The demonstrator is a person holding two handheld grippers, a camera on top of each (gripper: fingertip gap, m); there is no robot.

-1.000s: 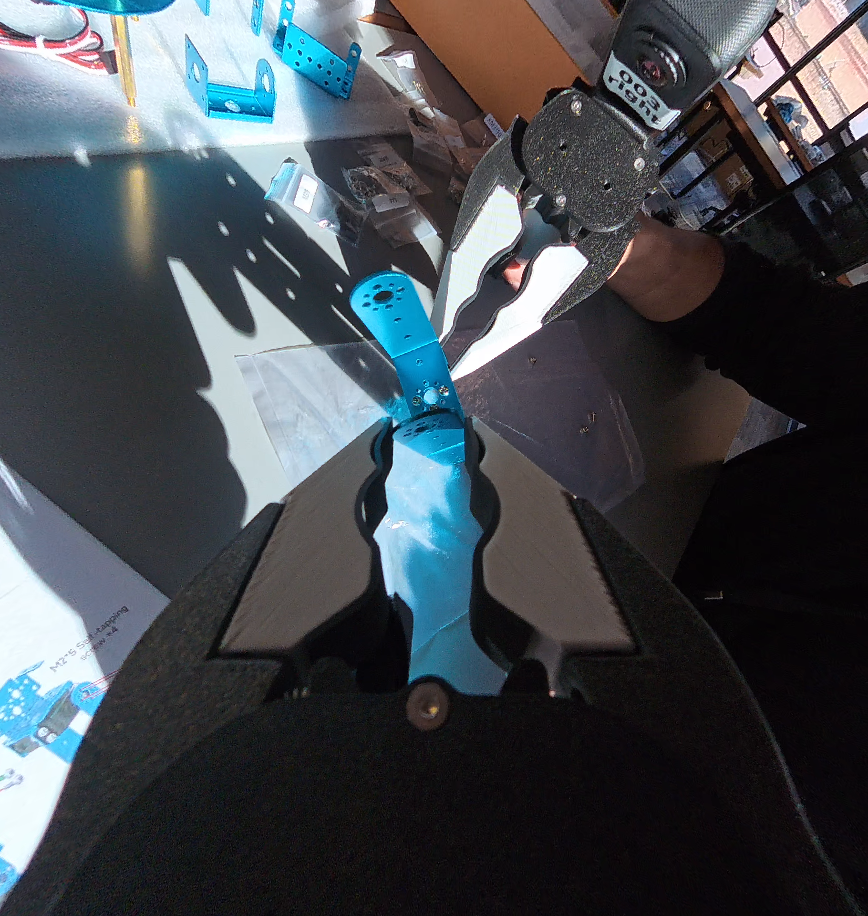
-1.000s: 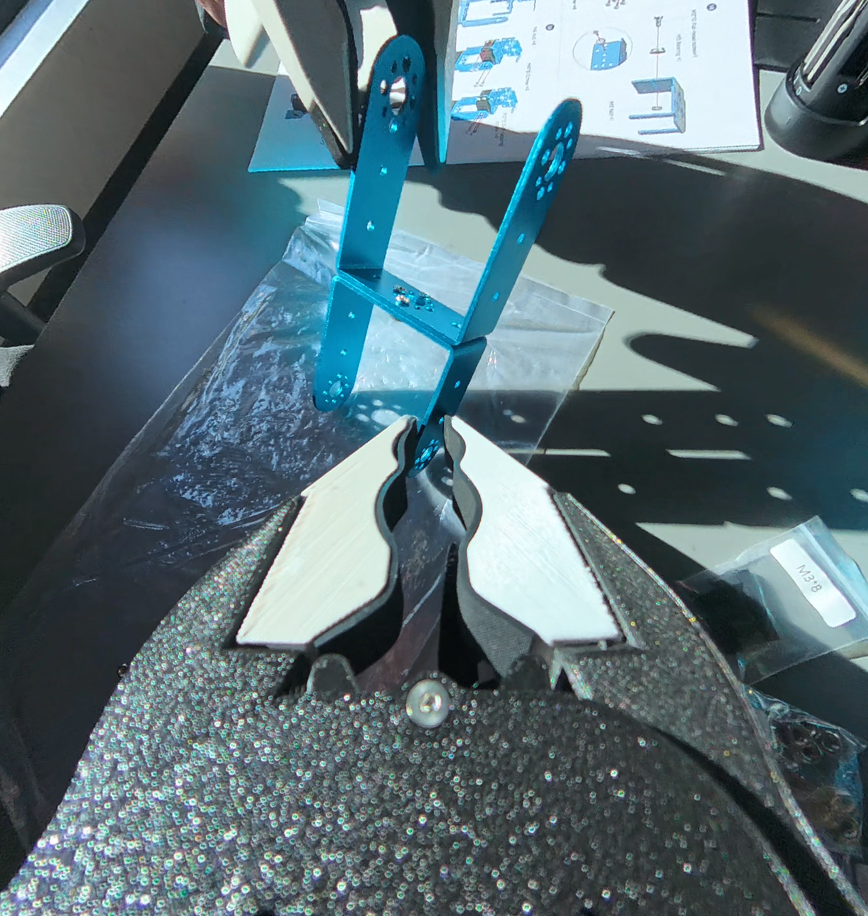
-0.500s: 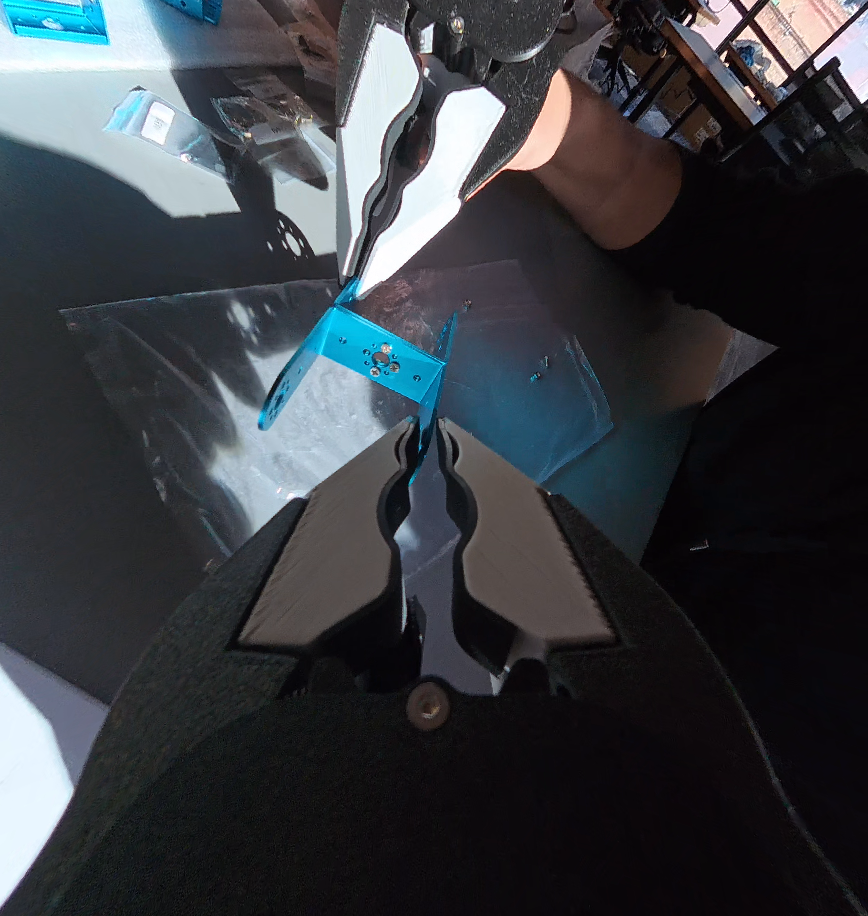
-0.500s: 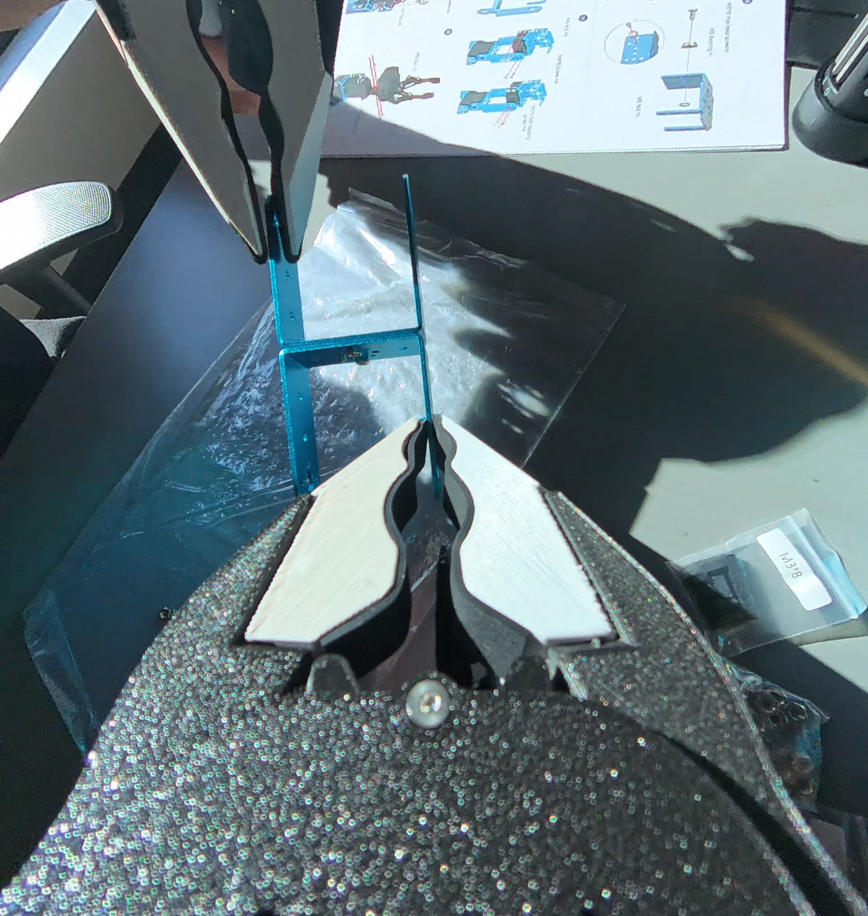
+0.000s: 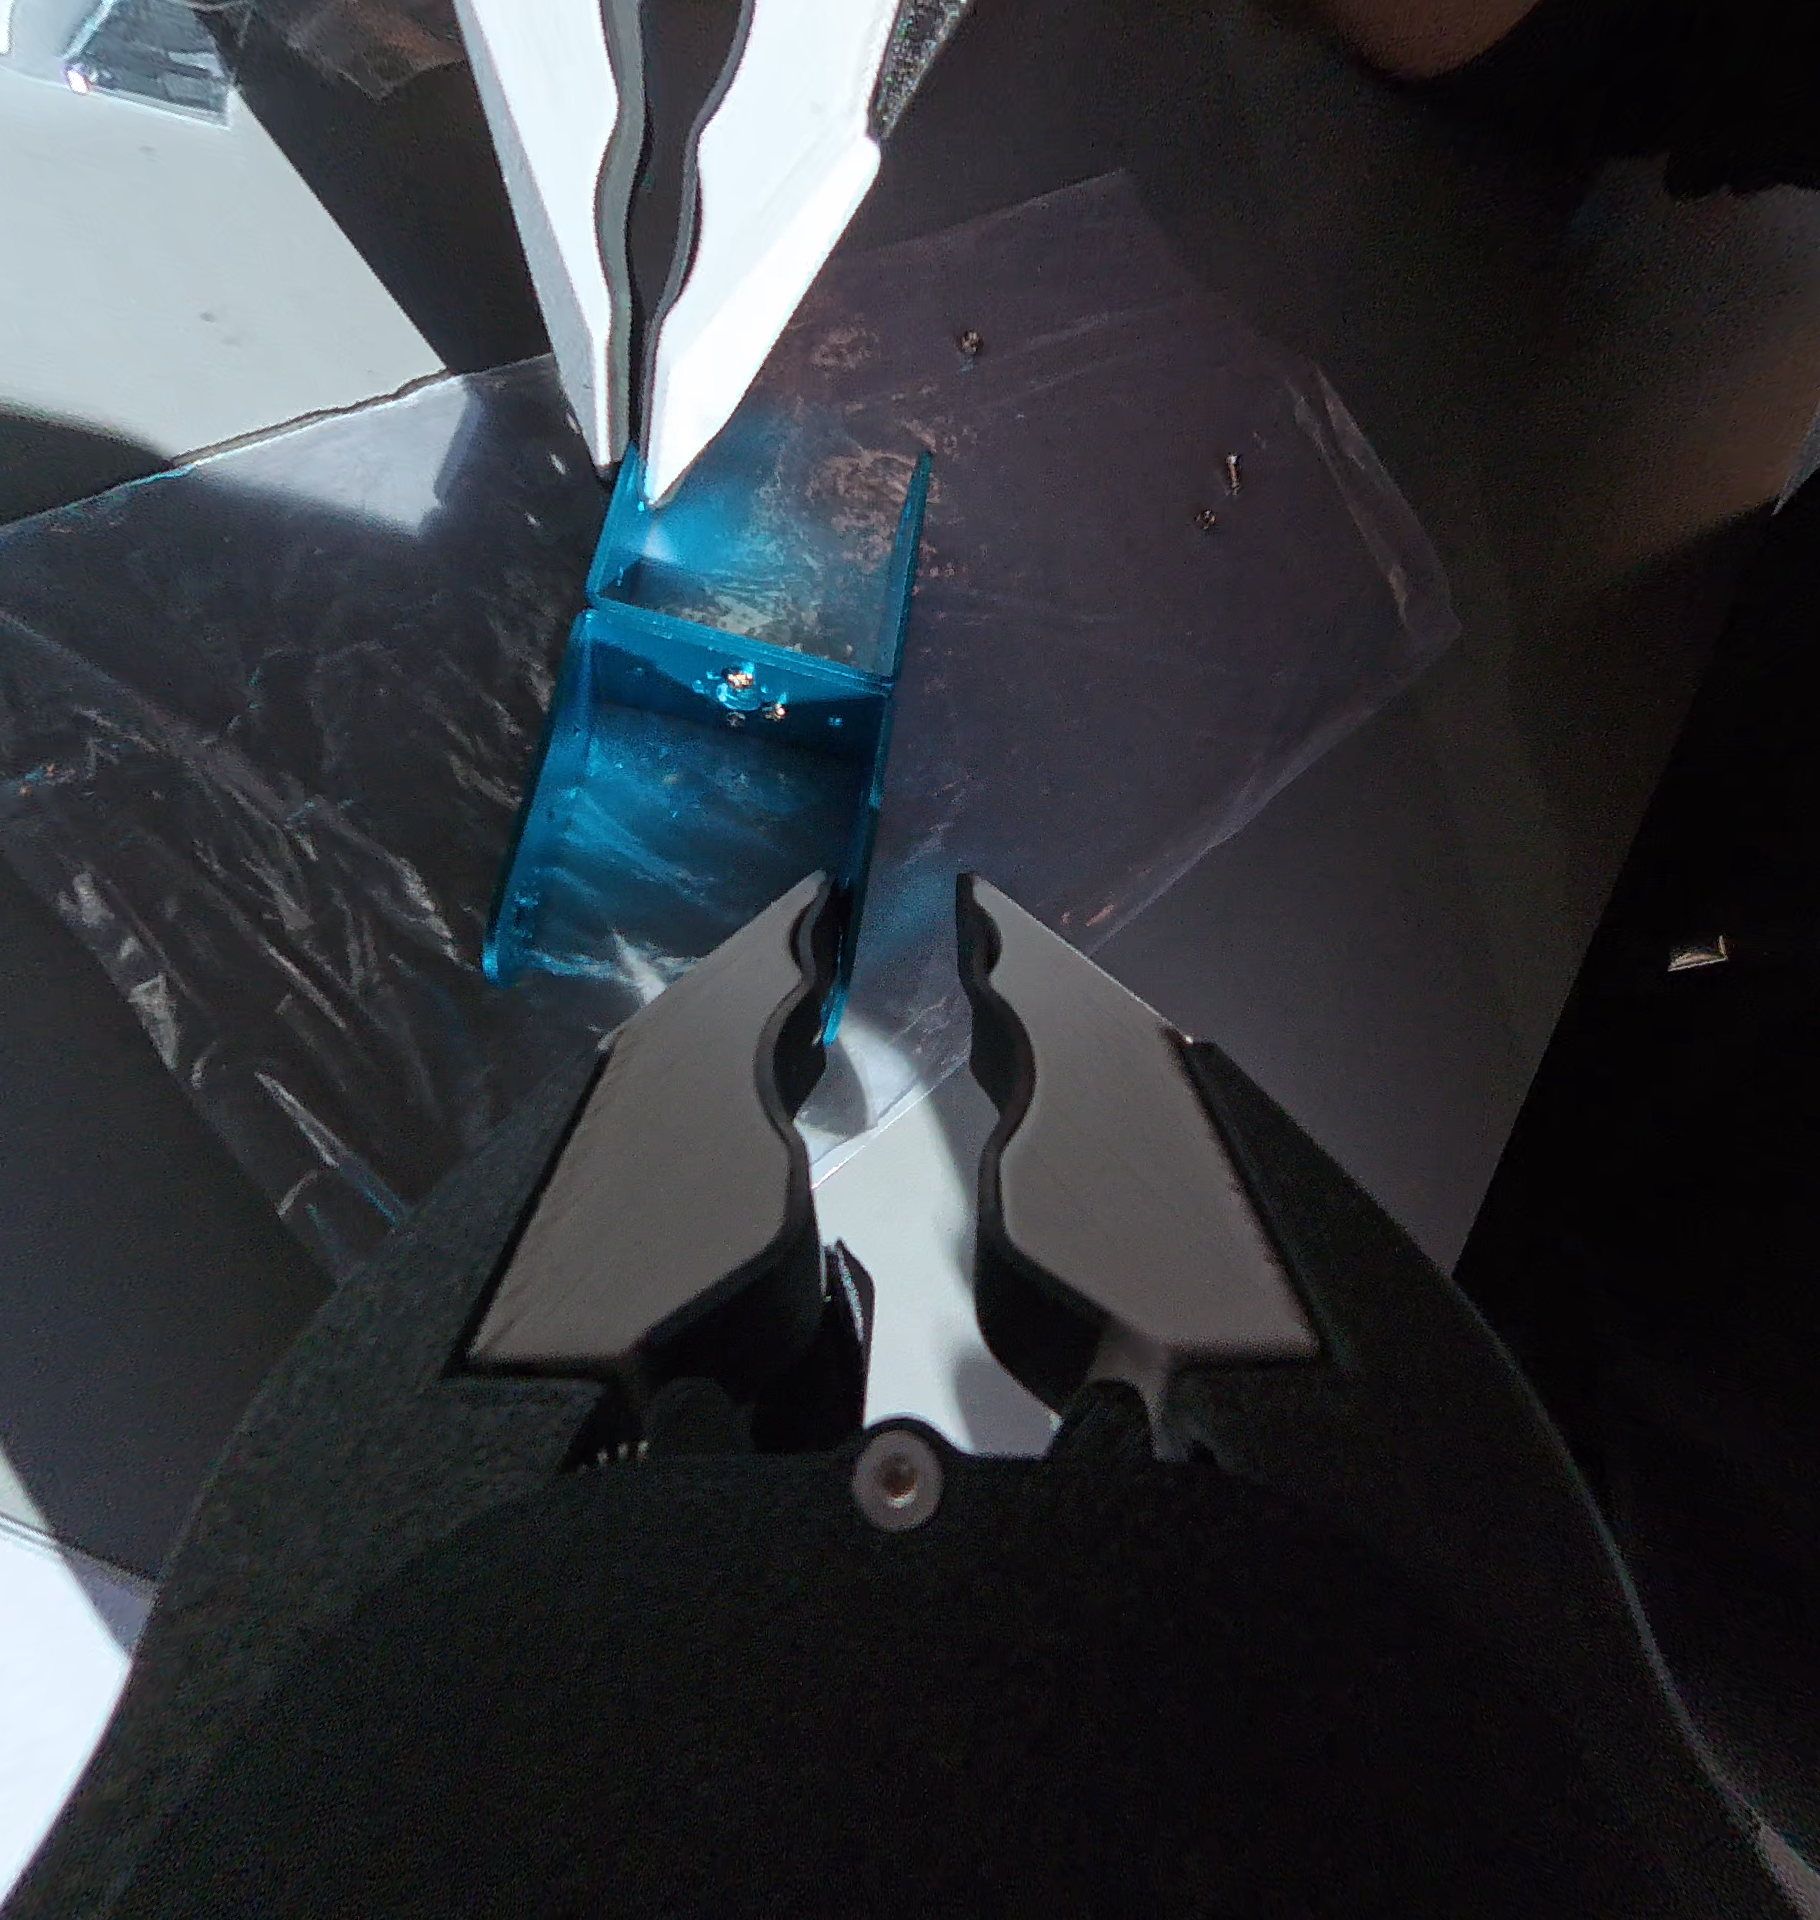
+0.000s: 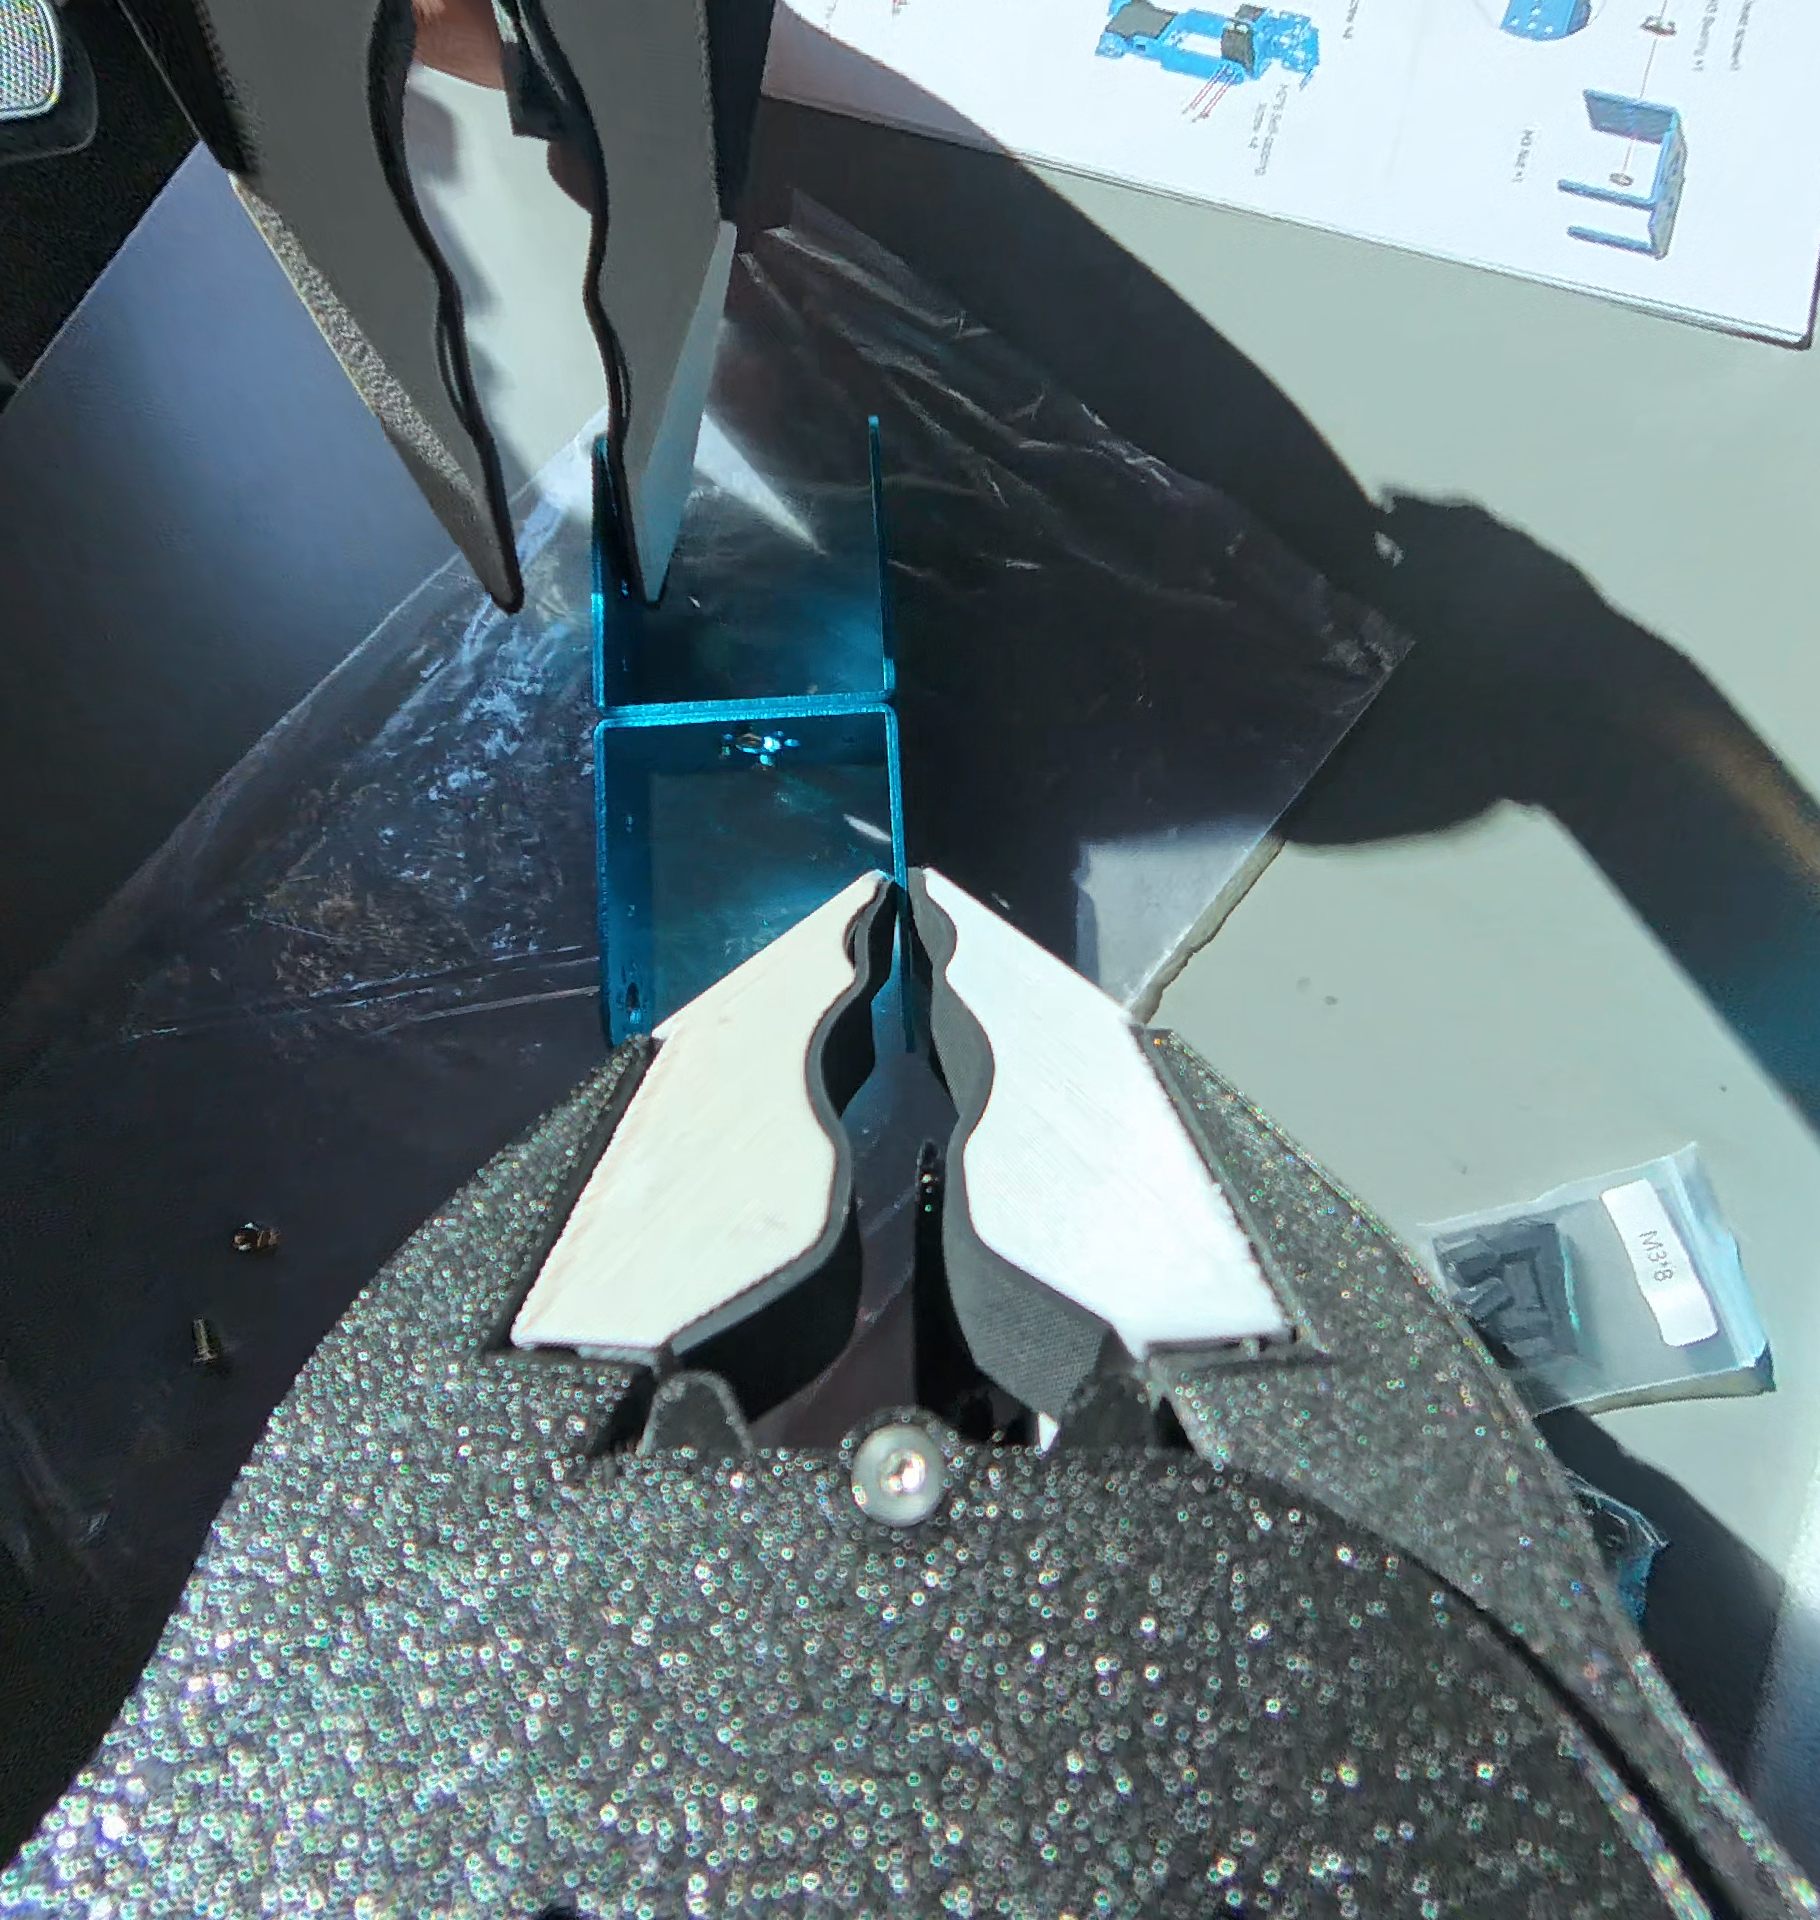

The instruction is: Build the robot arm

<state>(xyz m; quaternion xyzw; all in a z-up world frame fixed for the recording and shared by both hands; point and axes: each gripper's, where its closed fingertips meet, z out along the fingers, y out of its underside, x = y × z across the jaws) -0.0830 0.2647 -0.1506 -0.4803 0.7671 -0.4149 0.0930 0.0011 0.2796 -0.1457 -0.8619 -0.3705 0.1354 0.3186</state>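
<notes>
Fingers [image 6: 740, 1122] of the right gripper [image 6: 898, 891] pinch one bracket [image 6: 745, 717] arm at six o'clock, the left gripper [image 5: 890, 894] gapes beside another; it sits on the plastic bag [image 6: 1145, 644], looking light, stiff, slick, best held by its arms

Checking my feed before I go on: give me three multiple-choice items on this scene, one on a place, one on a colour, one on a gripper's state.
1. What lies under the metal bracket?
A. instruction sheet
B. clear plastic bag
C. chair seat

2. What colour is the bracket?
A. red
B. blue
C. silver

3. The right gripper is:
A. open wide
B. shut on a screw packet
C. shut on a bracket arm

Answers:
1. B, the bag spreads out beneath it.
2. B, its plates show blue.
3. C, it pinches one arm.
</notes>
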